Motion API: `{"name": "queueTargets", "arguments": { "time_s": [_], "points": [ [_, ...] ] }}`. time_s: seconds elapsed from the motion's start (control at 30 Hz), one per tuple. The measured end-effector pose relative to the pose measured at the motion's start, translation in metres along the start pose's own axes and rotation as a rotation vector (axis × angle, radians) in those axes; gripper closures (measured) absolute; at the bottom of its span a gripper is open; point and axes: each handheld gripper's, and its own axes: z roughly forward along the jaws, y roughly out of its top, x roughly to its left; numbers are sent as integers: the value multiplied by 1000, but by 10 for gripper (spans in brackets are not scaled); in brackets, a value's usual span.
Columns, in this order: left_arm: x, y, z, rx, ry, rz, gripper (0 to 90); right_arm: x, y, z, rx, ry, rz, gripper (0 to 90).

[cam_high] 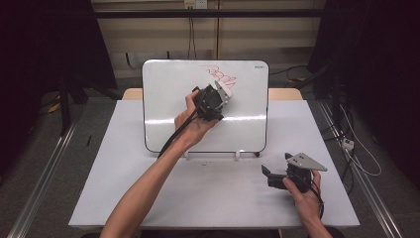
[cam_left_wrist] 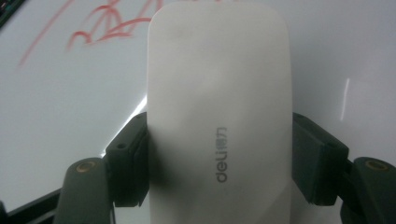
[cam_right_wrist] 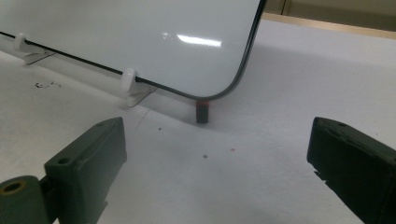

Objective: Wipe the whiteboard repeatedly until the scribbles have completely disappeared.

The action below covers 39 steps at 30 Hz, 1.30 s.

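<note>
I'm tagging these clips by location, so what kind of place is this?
Probably a lab or recording workspace, not a home: a white table on a bare floor, metal rails beside it, dark curtains at the sides, and loose cables running to the wall.

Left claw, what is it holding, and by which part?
The left claw grips a white oval plastic whiteboard eraser across its two long sides, near the end closest to the camera.

Dim surroundings, glare, soft close-up blur

A whiteboard stands propped on the white table.
</note>
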Motion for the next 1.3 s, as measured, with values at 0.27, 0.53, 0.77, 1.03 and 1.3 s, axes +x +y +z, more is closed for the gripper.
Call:
{"name": "queueTargets", "arguments": {
  "time_s": [0.27,0.53,0.77,1.03,1.3],
  "points": [
    [8,-2,-2,-8,-20,0,309,-2,-1,-2,-3,0,6,44],
    [29,2,-3,-15,-8,-40,310,-4,-1,-3,-7,-5,4,44],
    [50,-1,-7,-24,8,-75,310,-4,-2,-3,-6,-4,9,44],
    [68,-2,-10,-16,21,-102,310,-4,-2,-3,-5,-2,13,44],
    [74,-3,-9,-18,43,-134,310,-5,-3,-3,-4,-1,14,44]
  ]
}}
